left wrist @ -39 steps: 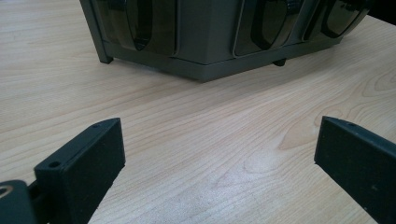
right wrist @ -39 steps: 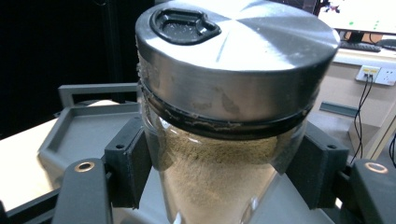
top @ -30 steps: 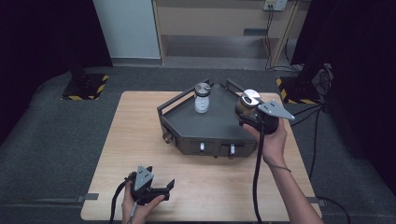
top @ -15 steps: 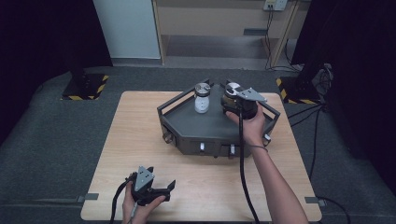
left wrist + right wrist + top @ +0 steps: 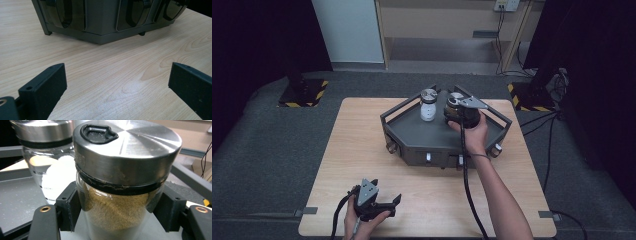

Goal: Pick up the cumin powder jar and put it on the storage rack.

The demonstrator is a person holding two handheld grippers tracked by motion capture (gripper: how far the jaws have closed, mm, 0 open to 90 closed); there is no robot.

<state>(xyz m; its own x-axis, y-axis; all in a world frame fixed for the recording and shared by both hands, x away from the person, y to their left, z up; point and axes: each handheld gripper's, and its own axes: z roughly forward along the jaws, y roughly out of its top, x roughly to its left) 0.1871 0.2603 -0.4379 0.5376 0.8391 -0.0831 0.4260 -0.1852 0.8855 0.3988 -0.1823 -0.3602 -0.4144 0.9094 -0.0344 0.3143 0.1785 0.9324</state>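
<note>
Right tongs [image 5: 117, 212] clamped on upright spice jar [image 5: 120, 195], lid up; left tongs [image 5: 117, 85] apart.

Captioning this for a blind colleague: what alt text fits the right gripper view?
The right gripper clamps a glass jar of tan powder with a steel lid. Beside it stands a second jar of white powder on a dark grey tray.
</note>
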